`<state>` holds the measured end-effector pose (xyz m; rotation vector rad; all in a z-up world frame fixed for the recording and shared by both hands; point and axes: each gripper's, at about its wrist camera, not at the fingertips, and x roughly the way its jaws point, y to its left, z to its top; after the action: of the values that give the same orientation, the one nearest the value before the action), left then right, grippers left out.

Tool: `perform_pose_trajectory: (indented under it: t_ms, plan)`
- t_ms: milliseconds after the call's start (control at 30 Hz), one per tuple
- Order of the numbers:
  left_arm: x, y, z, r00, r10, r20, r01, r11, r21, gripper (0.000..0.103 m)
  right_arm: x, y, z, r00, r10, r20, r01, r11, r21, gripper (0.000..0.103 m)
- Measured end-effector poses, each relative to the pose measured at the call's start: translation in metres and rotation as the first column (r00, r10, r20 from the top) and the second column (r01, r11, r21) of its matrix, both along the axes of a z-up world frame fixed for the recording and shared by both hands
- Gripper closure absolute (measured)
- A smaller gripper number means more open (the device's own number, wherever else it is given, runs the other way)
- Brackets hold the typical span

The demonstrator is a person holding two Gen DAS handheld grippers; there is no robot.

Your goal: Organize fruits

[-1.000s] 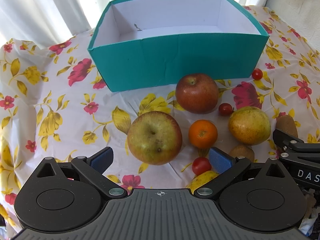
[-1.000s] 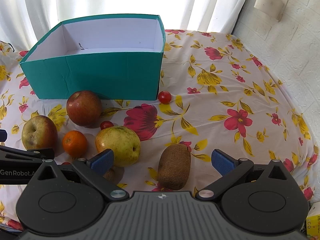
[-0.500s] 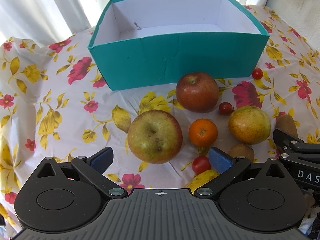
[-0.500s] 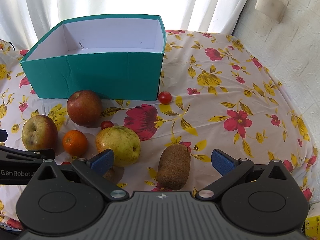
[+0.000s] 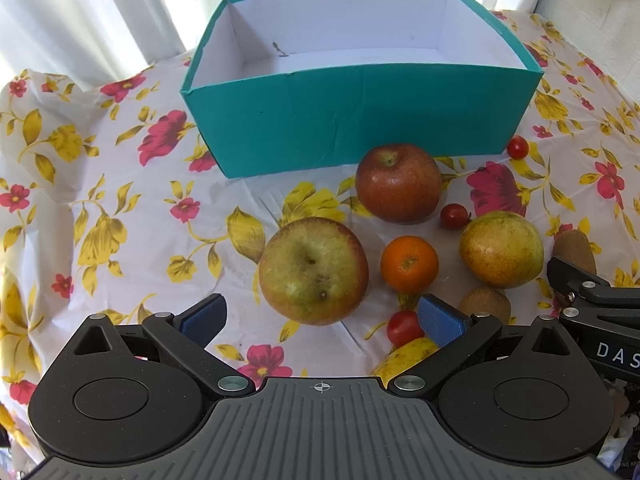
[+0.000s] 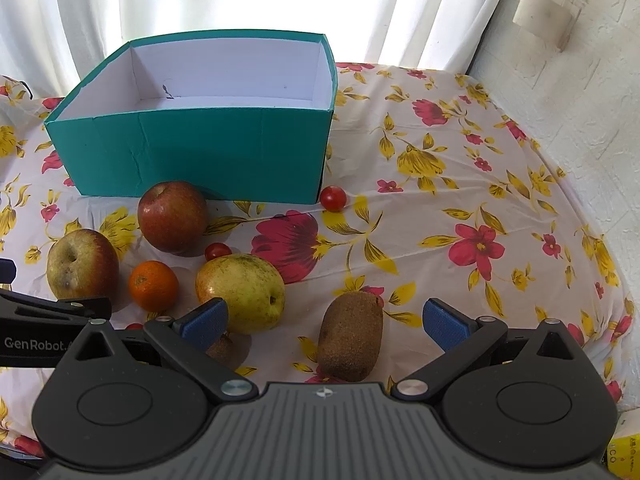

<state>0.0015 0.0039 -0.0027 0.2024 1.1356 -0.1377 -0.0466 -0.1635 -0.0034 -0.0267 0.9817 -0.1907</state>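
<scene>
An empty teal box (image 5: 360,120) with a white inside stands at the back of the flowered cloth; it also shows in the right wrist view (image 6: 200,148). In front of it lie a red apple (image 5: 398,182), a green-red apple (image 5: 313,271), an orange (image 5: 409,263), a yellow-green pear (image 5: 501,249), kiwis (image 6: 352,336) and cherry tomatoes (image 5: 454,216). My left gripper (image 5: 322,316) is open, just short of the green-red apple. My right gripper (image 6: 325,318) is open over the long kiwi, the pear (image 6: 240,292) beside its left finger.
A white wall (image 6: 560,60) bounds the table on the right and white curtains (image 6: 240,0) hang behind the box. The cloth drops off at the right edge (image 6: 616,280). A yellow fruit (image 5: 404,358) lies partly hidden under my left gripper.
Both grippers have crept slightly forward toward the fruit. No fruit has moved and the jaws stay open.
</scene>
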Motion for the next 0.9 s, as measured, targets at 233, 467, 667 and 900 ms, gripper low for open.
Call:
perform_pose_trajectory:
  t_ms: [233,467,667,900]
  plan:
    - [-0.0007,0.0006,0.0014,1.0,0.0,0.003,0.0,1.0,0.003,0.0,-0.0001,0.0003,0.0009,1.0,0.002,0.0,-0.002,1.0,0.0,0.0]
    - [-0.0007,0.0,0.0019,1.0,-0.003,0.008,0.003,1.0,0.004,0.0,-0.0003,0.0002,0.0017,1.0,0.0,-0.001,0.0,1.0,-0.003,0.0]
    - [-0.0014,-0.0029,0.0019,1.0,-0.01,0.012,0.01,1.0,0.016,0.0,0.0001,-0.0001,0.0027,1.0,0.0,-0.001,0.0,1.0,-0.002,0.0]
    - [-0.0015,-0.0034,0.0022,1.0,-0.011,0.014,0.011,1.0,0.016,0.0,-0.0005,-0.0002,0.0027,1.0,0.001,-0.001,-0.001,1.0,-0.002,0.0]
